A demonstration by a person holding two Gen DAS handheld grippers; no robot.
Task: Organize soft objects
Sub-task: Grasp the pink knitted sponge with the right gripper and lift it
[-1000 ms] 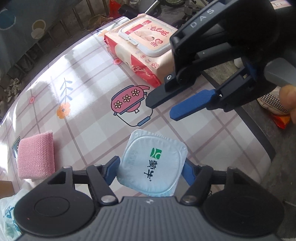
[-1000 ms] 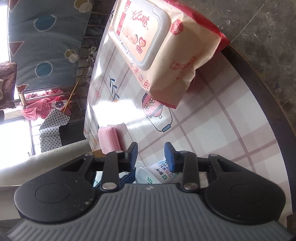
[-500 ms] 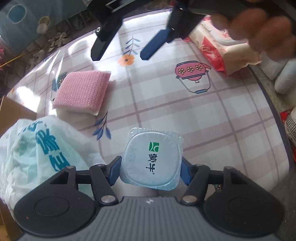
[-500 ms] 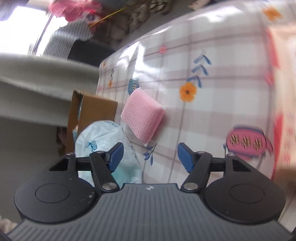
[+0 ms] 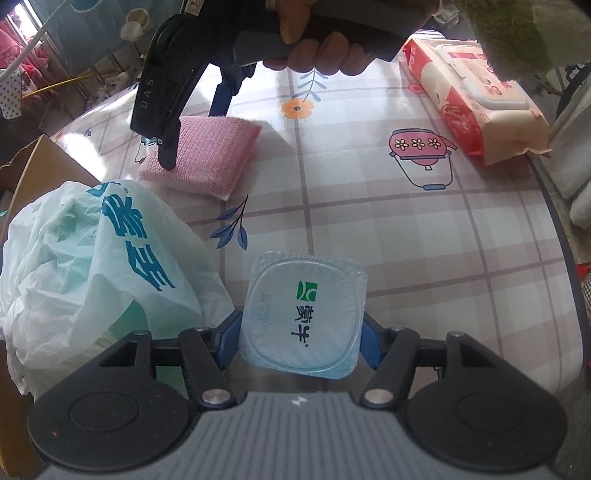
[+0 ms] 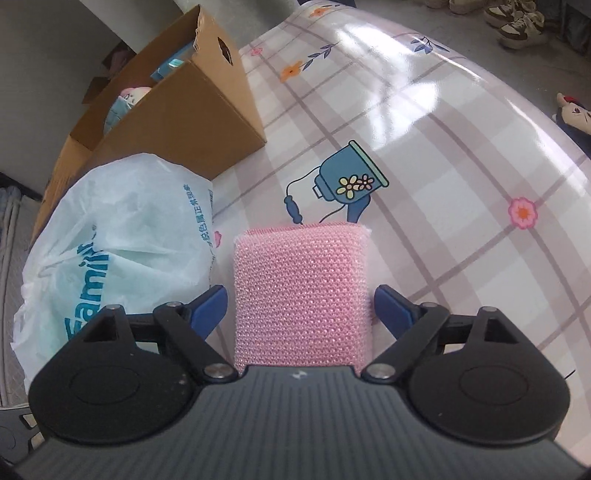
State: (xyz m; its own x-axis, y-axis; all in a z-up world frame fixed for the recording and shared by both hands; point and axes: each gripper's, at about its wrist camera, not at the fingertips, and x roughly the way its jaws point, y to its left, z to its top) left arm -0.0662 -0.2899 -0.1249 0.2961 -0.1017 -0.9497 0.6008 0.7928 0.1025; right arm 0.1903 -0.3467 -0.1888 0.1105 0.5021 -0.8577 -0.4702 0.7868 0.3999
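- Straddling pink sponge (image 6: 301, 291): right claw (image 6: 300, 308), jaws just opened wide, pads not yet touching it.
- Left claw (image 5: 300, 334) clamped on yogurt cup (image 5: 303, 315).
- Box (image 6: 166, 110), beyond-left, holds some items.
- Remaining: sponge, cup, plastic bag (image 6: 118, 236), wipes pack (image 5: 476, 99).

Lived-in home, patterned vinyl tablecloth (image 6: 461, 122), shoes (image 6: 517, 22) on floor, plush toy (image 6: 574, 118), hanging laundry (image 5: 22, 59)
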